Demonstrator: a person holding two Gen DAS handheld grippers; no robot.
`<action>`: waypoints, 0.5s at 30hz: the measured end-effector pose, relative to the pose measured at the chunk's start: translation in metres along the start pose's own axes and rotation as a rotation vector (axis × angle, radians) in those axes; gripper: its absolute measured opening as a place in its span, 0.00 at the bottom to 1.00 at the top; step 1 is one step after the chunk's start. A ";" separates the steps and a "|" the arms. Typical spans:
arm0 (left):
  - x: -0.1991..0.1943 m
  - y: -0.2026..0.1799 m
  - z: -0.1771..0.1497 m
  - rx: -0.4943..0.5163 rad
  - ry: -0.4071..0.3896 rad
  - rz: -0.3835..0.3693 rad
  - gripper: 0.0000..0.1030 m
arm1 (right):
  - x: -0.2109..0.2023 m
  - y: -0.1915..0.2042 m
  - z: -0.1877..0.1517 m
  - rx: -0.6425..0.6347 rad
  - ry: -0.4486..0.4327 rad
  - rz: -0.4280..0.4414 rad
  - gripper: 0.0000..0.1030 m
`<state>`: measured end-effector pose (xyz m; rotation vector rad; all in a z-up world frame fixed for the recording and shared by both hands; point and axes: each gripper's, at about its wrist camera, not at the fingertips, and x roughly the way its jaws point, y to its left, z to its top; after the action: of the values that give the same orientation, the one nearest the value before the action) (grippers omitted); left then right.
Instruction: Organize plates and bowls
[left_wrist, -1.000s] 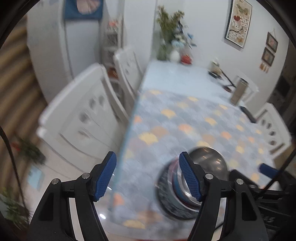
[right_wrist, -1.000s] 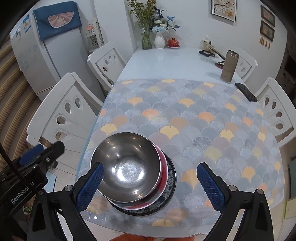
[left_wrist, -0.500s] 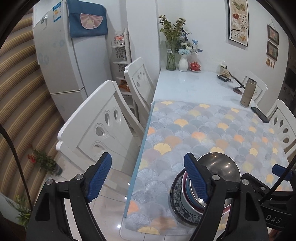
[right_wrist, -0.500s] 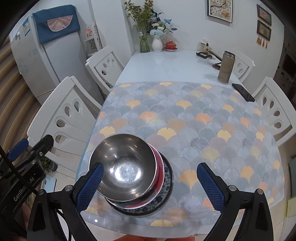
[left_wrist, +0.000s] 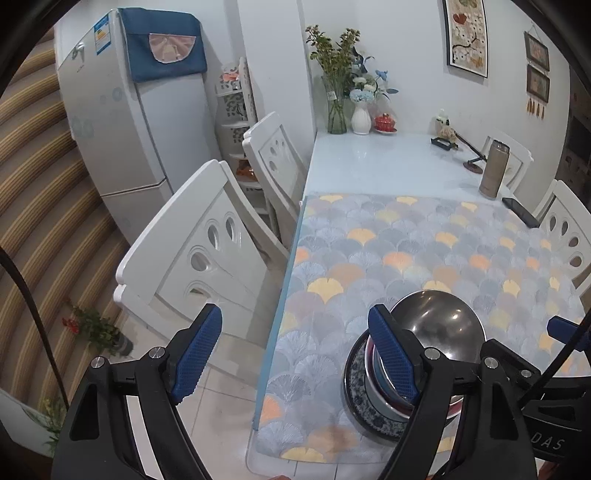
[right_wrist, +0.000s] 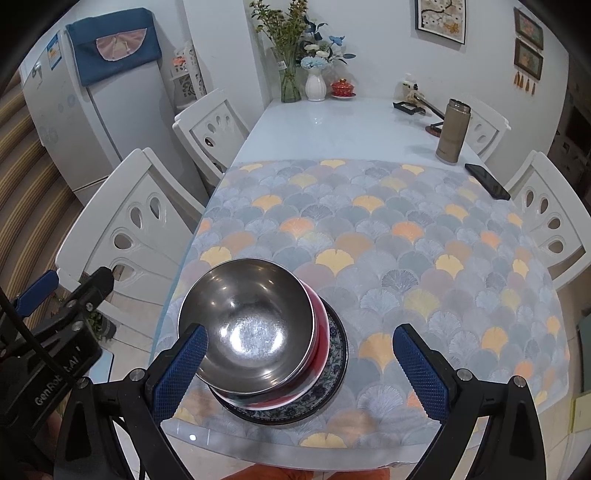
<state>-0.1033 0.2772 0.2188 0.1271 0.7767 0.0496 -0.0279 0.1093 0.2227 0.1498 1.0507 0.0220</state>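
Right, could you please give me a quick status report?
Left tongs open, empty. Right tongs open, empty. Steel bowl stacked on patterned plate. Nothing blocking.

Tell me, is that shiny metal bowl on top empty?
Empty: the steel bowl shows only bare, reflective metal inside, sitting upright atop the stack.

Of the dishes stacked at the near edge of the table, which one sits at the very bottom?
The blue-and-white patterned plate is at the bottom, flat on the table mat. The red bowl sits on it, and the steel bowl nests on top.
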 end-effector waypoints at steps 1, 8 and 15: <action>0.000 0.000 0.000 -0.001 0.001 -0.002 0.78 | 0.000 0.001 0.000 0.000 0.000 0.000 0.97; 0.000 0.000 0.000 0.005 0.006 0.001 0.78 | 0.001 0.001 0.000 0.011 0.005 -0.003 0.97; 0.003 0.001 0.002 0.007 0.019 -0.001 0.78 | 0.000 0.005 -0.002 -0.002 0.000 -0.007 0.97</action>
<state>-0.1000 0.2786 0.2185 0.1326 0.7959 0.0470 -0.0297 0.1143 0.2226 0.1445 1.0515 0.0172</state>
